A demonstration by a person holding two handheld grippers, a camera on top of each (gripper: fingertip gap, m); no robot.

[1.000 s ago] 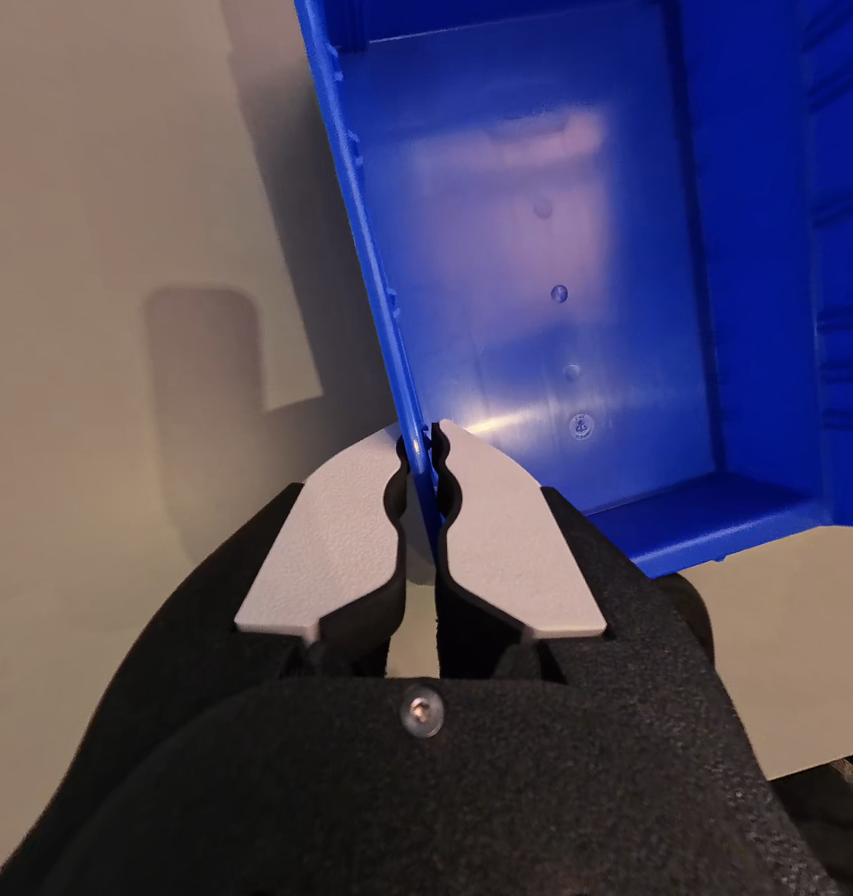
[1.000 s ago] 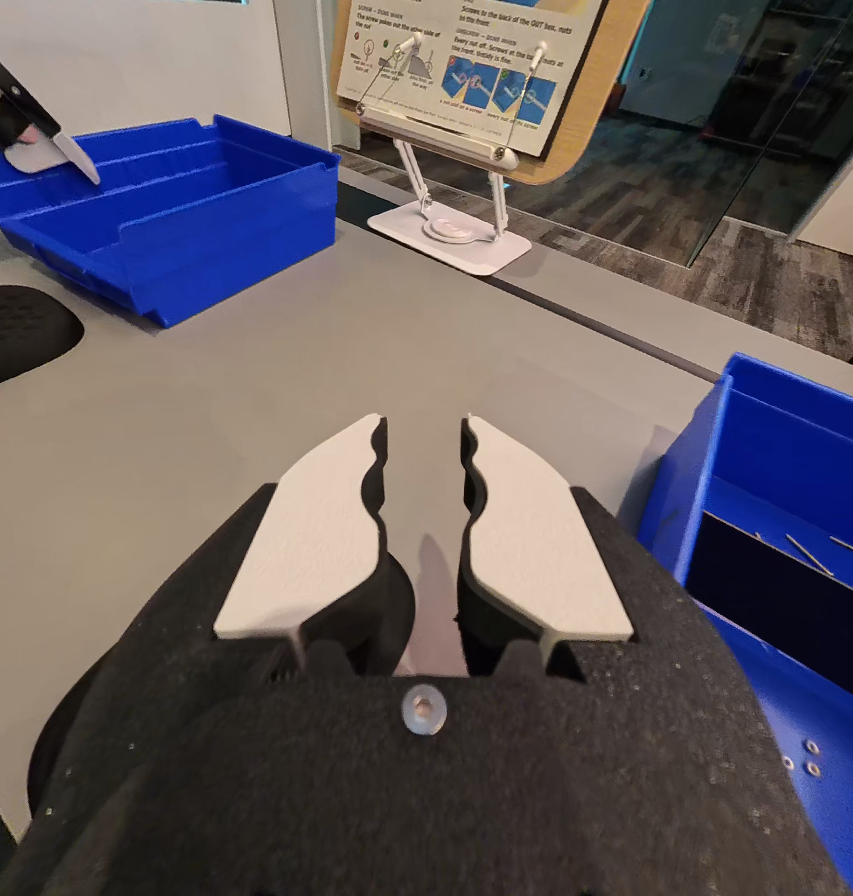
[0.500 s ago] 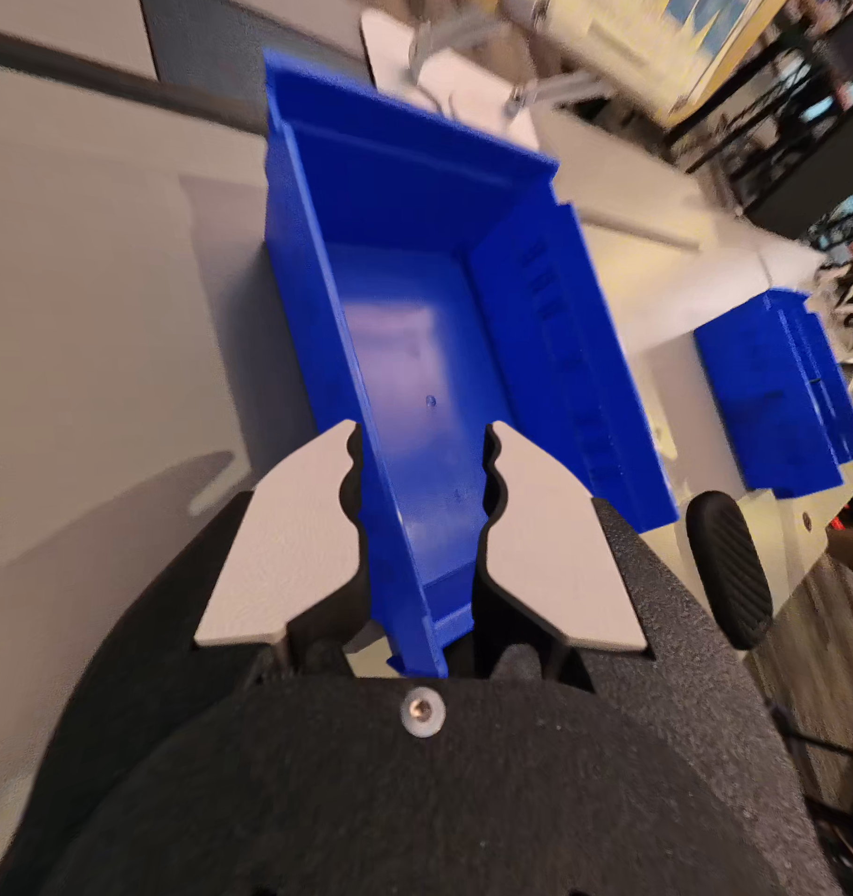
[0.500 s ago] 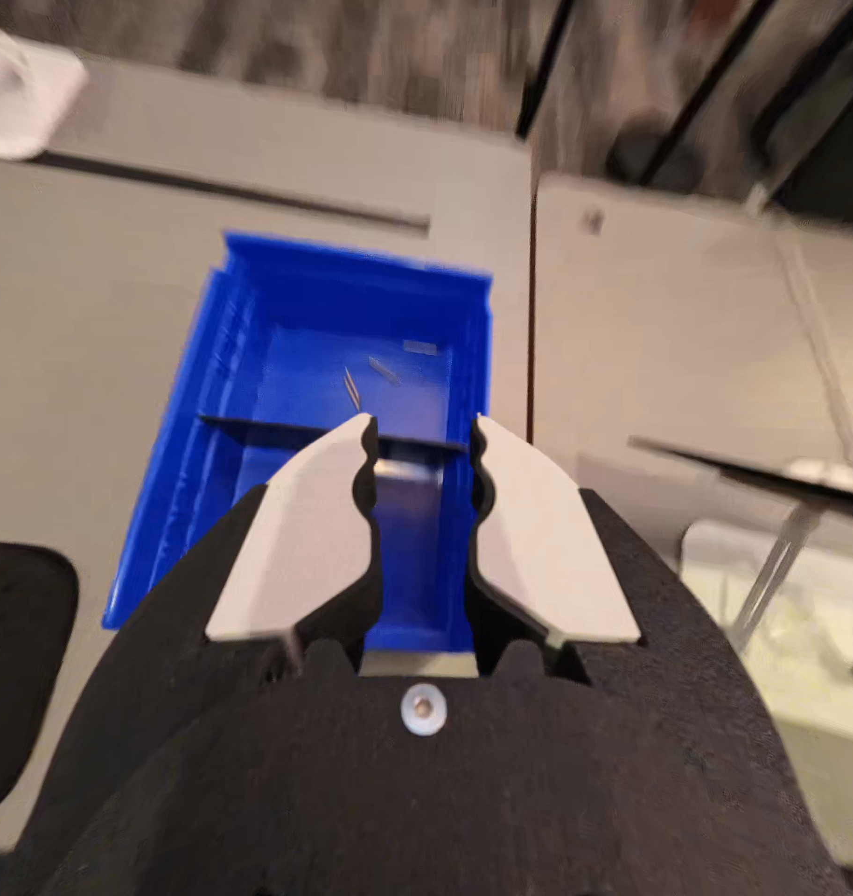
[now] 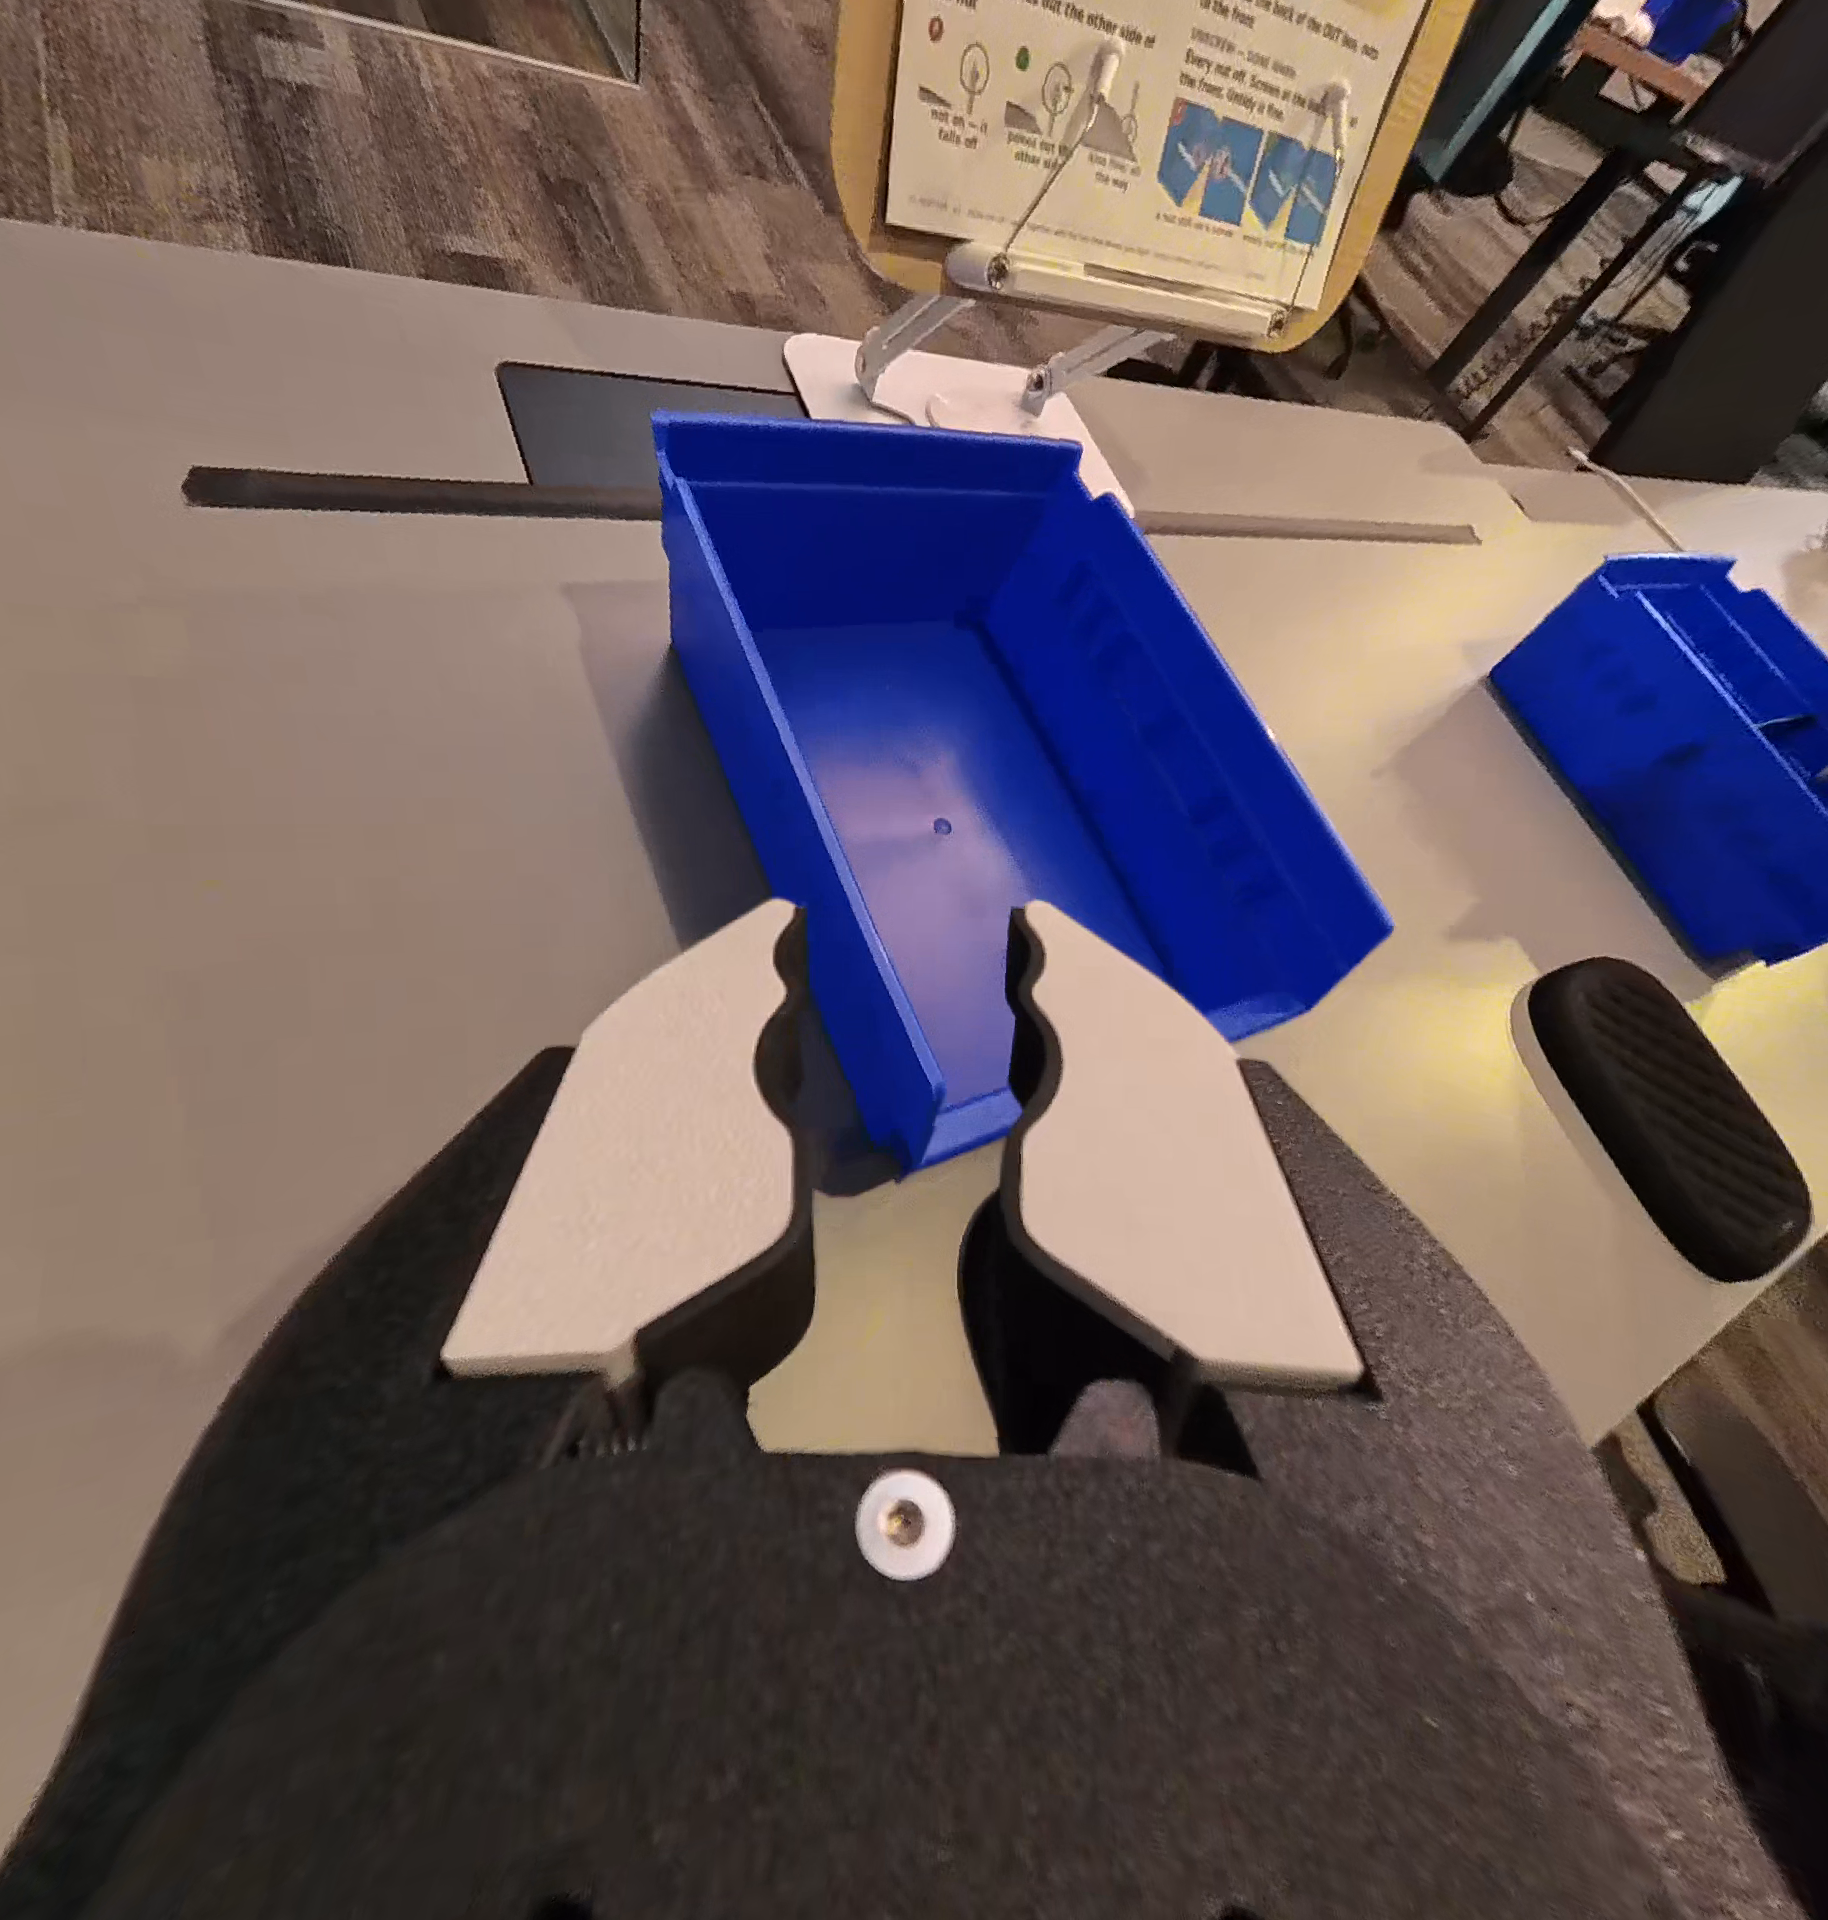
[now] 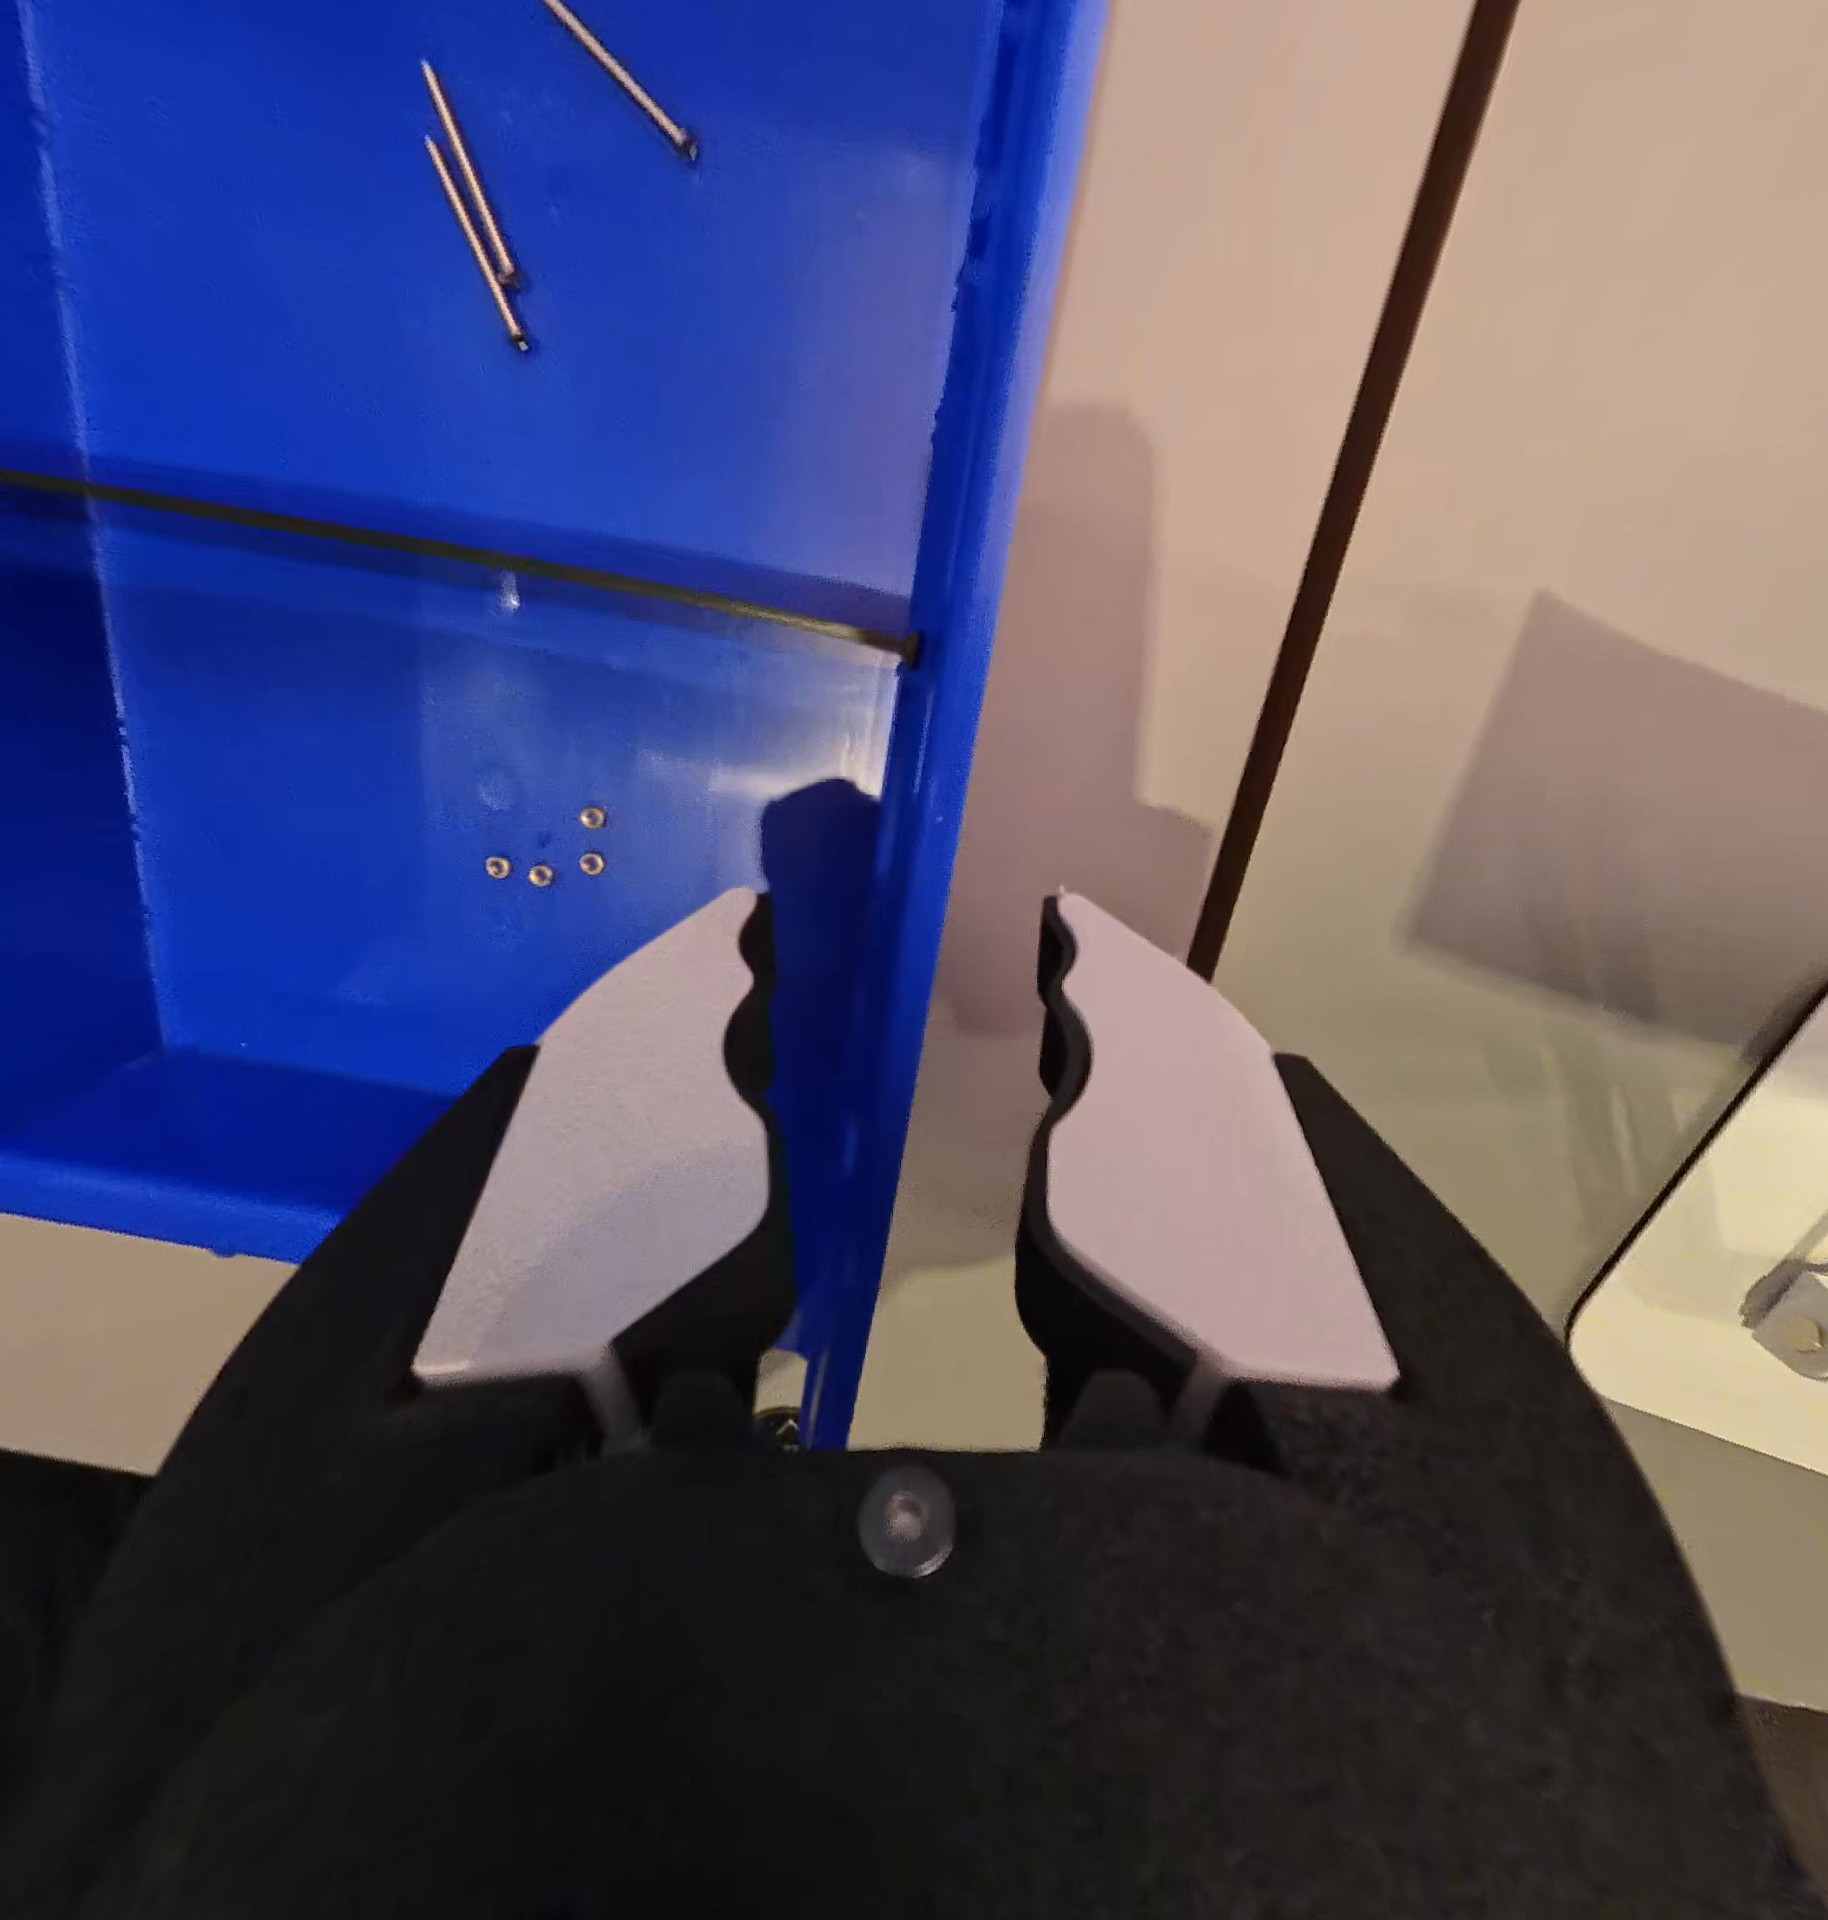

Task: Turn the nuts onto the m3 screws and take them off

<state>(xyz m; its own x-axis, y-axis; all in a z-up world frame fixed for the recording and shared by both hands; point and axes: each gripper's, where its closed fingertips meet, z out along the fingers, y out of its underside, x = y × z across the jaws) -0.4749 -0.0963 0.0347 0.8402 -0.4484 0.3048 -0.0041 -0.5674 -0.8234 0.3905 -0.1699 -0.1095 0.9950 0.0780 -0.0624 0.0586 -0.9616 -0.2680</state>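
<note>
In the right wrist view a blue bin [image 6: 266, 675] has a black divider [image 6: 422, 556]. Three long thin screws [image 6: 474, 208] lie in its far compartment. Several small brass nuts [image 6: 546, 854] lie in its near compartment. My right gripper [image 6: 899, 914] is open and empty, its jaws straddling the bin's right wall [image 6: 931, 831]. In the left wrist view my left gripper [image 5: 905, 920] is open and empty above the near left corner of an empty blue bin [image 5: 941, 748]. The screw bin also shows at the right of the left wrist view [image 5: 1710, 758].
A stand with an instruction sheet [image 5: 1128, 135] sits behind the empty bin on the grey table [image 5: 318, 779]. A black ribbed pad [image 5: 1668, 1122] lies at the table's right front edge. In the right wrist view a white stand base [image 6: 1762, 1278] and a dark table seam [image 6: 1336, 499] lie right of the bin. About 90 cm separates my left fingertips from my right.
My left gripper let go of the empty bin's wall, opened and pulled back. My right gripper swung from the open table to the screw bin and now straddles its right wall.
</note>
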